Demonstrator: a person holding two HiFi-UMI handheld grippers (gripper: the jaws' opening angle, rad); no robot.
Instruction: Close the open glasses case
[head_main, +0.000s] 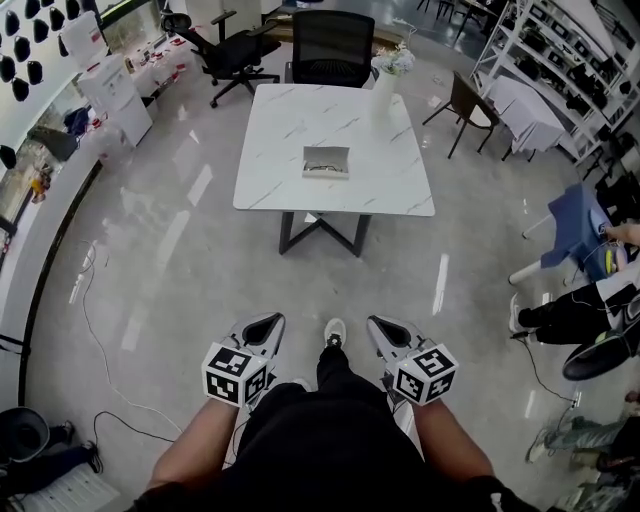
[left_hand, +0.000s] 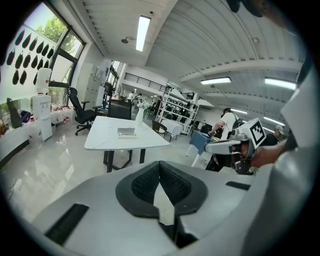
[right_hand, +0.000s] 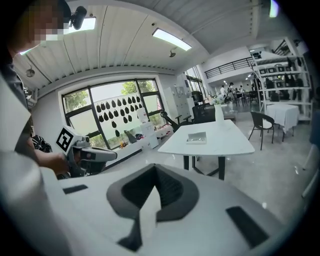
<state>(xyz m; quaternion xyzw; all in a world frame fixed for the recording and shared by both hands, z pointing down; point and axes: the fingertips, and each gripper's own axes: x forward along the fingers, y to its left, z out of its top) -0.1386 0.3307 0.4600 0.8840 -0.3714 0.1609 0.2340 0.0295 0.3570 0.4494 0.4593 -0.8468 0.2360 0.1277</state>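
The case lies open on the white tabletop, a bit toward the near side. It is well apart from the person, who stands on the floor with both tools held low by the legs. The left hand-held gripper has its jaws pressed together with nothing in them. The right hand-held gripper is the same: jaws together, nothing held. The case looks small and light, and likely has a stiff shell. It may slide on the smooth top when pushed. I think 1 gripper should hold the base down while the other tips the lid over by its free edge.
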